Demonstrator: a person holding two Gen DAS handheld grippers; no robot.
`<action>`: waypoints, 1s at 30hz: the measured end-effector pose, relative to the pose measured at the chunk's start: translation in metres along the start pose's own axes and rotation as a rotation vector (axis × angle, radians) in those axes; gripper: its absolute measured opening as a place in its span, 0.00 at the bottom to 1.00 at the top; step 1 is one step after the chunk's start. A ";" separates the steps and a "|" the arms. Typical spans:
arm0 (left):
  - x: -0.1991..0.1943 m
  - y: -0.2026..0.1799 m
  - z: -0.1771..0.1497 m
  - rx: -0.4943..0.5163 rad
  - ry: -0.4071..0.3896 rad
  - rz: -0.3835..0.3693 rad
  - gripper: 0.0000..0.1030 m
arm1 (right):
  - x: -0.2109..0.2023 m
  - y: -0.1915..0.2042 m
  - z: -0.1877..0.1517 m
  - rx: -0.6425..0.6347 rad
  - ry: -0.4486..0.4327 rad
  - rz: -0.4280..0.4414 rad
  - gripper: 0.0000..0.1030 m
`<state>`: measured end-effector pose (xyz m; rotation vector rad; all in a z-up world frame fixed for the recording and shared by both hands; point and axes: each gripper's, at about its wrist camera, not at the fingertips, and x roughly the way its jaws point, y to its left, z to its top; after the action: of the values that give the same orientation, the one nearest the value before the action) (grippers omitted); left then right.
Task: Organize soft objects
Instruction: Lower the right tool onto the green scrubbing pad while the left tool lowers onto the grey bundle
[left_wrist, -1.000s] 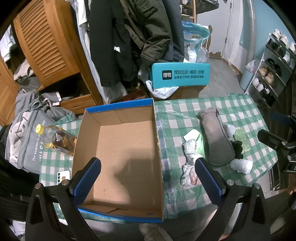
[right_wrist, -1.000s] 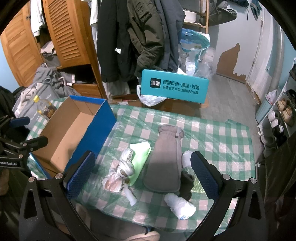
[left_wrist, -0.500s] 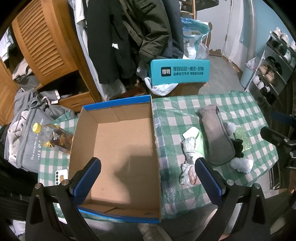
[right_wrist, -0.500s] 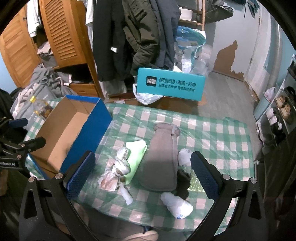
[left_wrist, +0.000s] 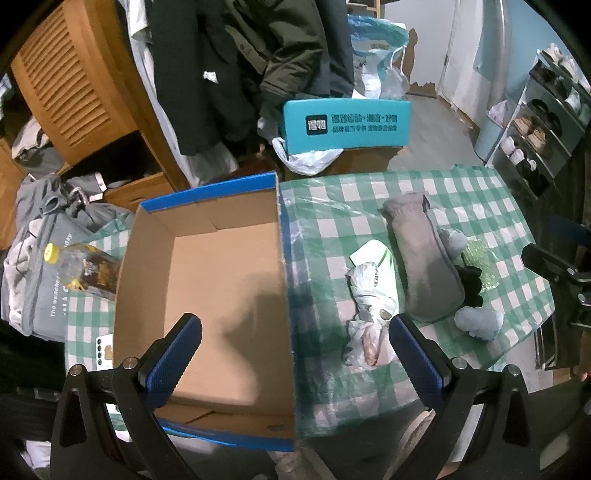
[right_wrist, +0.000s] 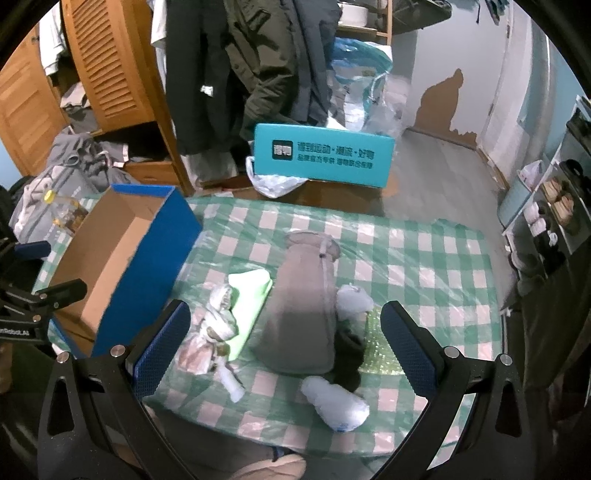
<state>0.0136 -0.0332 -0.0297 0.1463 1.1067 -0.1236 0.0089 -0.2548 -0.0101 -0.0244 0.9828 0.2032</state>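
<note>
An empty blue-sided cardboard box (left_wrist: 207, 280) (right_wrist: 122, 258) sits on the left of a green checked table (left_wrist: 480, 206) (right_wrist: 424, 266). Right of it lie soft items: a long grey pouch (left_wrist: 421, 254) (right_wrist: 303, 306), a pale green cloth (left_wrist: 373, 254) (right_wrist: 251, 299), crumpled bagged bundles (left_wrist: 369, 314) (right_wrist: 214, 332), a black item (left_wrist: 471, 284) (right_wrist: 349, 354) and white wrapped rolls (left_wrist: 478, 323) (right_wrist: 336, 402). My left gripper (left_wrist: 293, 356) hangs open above the box's near right wall. Over the table's near edge my right gripper (right_wrist: 284, 345) is open, holding nothing.
A bottle (left_wrist: 79, 269) and a phone (left_wrist: 103, 349) lie left of the box. A teal box (left_wrist: 347, 125) (right_wrist: 321, 155) stands beyond the table, with hanging coats (right_wrist: 258, 55) and a wooden wardrobe (right_wrist: 103, 62) behind. A shoe rack (left_wrist: 543, 122) is on the right.
Both grippers have risen and drawn back a little, so table and box look smaller. The objects have not moved, and both grippers stay open.
</note>
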 end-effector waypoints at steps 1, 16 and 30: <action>0.004 -0.002 0.003 0.000 0.010 -0.004 0.99 | 0.002 -0.003 0.001 0.003 0.005 -0.005 0.98; 0.042 -0.039 0.015 0.019 0.114 -0.081 0.99 | 0.032 -0.070 -0.004 0.122 0.119 -0.067 0.98; 0.078 -0.052 0.035 0.019 0.189 -0.097 0.99 | 0.083 -0.124 -0.013 0.175 0.263 -0.112 0.98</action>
<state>0.0695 -0.0929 -0.0871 0.1232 1.3020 -0.2100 0.0655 -0.3648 -0.0945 0.0549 1.2551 0.0095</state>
